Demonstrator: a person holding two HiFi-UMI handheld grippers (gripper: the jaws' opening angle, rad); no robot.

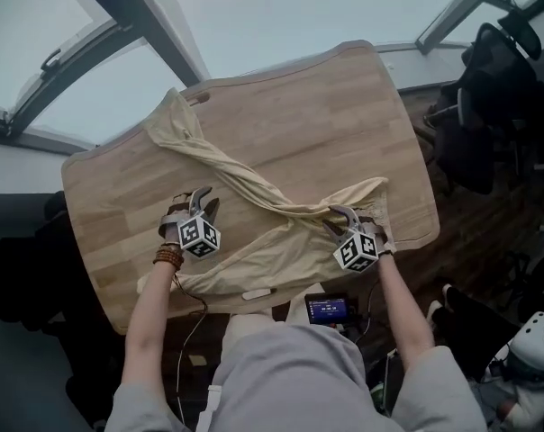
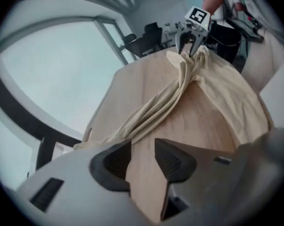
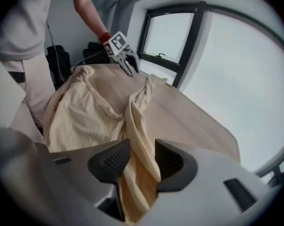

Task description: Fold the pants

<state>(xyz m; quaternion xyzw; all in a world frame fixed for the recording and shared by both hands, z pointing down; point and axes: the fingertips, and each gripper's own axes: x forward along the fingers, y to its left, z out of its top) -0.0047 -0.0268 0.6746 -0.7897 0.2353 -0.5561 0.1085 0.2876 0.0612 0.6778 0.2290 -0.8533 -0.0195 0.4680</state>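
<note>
Right tool [image 3: 142,149] grips twisted, crumpled cream pants [image 1: 281,250]; left tool [image 2: 143,149] released, over wooden table [image 1: 326,115].

Office: wooden desk [image 1: 326,115] beside large windows [image 1: 74,57]; black swivel chair [image 1: 493,84]; dark floor [image 1: 457,241]

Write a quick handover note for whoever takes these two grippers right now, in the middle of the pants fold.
Left gripper: open and empty, over bare wood of the table, beside the cloth.
Right gripper: shut on a bunched fold of the pants, near the table's right edge.
Pants: rumpled. The wide part lies at the near edge, and one leg is twisted like a rope toward the far left corner.
Done: no neat fold is visible yet.
Left to do: probably untwist that leg, lay both legs flat together, then fold.
</note>
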